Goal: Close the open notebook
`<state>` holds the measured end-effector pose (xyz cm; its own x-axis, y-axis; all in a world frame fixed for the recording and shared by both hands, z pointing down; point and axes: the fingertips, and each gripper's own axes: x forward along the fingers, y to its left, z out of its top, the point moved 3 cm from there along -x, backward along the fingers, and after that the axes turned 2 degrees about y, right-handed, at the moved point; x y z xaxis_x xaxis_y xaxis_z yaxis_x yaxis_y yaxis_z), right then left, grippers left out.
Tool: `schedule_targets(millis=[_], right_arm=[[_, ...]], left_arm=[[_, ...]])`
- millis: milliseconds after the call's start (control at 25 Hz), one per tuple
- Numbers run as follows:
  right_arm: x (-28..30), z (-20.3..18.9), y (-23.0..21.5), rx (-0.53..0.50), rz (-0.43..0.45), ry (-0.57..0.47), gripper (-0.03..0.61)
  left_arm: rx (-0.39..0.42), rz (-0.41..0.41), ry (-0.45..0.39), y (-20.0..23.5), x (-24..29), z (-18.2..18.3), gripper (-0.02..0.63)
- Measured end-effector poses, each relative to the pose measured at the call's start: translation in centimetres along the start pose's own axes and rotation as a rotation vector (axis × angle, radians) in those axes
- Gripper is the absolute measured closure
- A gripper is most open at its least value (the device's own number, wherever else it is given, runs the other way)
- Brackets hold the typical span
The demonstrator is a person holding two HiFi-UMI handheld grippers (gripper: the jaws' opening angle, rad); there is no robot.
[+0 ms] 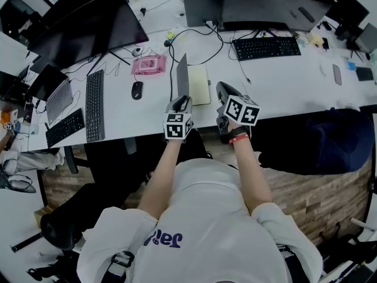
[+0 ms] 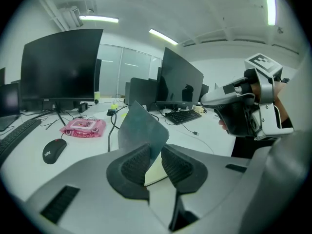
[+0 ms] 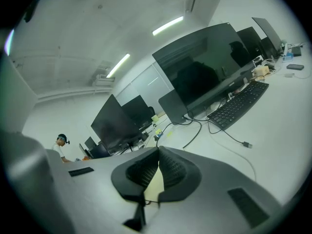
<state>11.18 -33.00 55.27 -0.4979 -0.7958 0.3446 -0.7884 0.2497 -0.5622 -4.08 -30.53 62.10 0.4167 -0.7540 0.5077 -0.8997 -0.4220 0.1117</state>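
The notebook point(image 1: 199, 85) lies open on the white desk point(image 1: 283, 81), its cream page flat and its grey cover point(image 1: 182, 75) standing nearly upright. My left gripper point(image 1: 181, 103) is at the cover's near edge. In the left gripper view the cover point(image 2: 141, 123) rises between the pads of the left gripper point(image 2: 156, 149), which stand apart with the cream page point(image 2: 156, 172) showing through the gap. My right gripper point(image 1: 223, 91) hovers just right of the notebook, its tips together; it also shows in the left gripper view, right gripper point(image 2: 214, 99). In its own view the right gripper point(image 3: 157, 152) has nothing in it.
A black mouse point(image 1: 136, 90) and a pink wipes pack point(image 1: 148, 65) lie left of the notebook. Keyboards point(image 1: 94, 105) point(image 1: 266, 47), monitors point(image 1: 88, 25) and cables point(image 1: 206, 37) fill the back. A dark chair point(image 1: 318, 140) stands at the right. A person point(image 3: 61, 143) is far off.
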Motion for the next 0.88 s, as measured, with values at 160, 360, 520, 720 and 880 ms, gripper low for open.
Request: schedule_targets(millis=[160,360,520,720,880], right_arm=[[-0.5,0.1,-0.8,0.006,-0.019,-0.006,0.577],[-0.8,0.1,-1.7,0.018,-0.037,-0.006,0.577],[-0.8,-0.1,-2.1,0.028,-0.050,-0.002,0.577],[-0.7,-0.6,-2.7,0.039,-0.062,0.008,0.577],[-0.8,-0.8,-2.9,0.046,-0.066,0.014,0.577]], left_arm=[[0.026,-0.015,0.016,-0.7,0.7,-0.3,0.523],[0.075,-0.037,0.042,-1.7,1.7,-0.6,0.515],[0.110,-0.041,0.053,-2.2,2.2,-0.8,0.512],[0.146,-0.052,0.067,-2.6,3.0,-1.3,0.508],[0.165,-0.069,0.089,-3.1,3.3,-1.6,0.505]])
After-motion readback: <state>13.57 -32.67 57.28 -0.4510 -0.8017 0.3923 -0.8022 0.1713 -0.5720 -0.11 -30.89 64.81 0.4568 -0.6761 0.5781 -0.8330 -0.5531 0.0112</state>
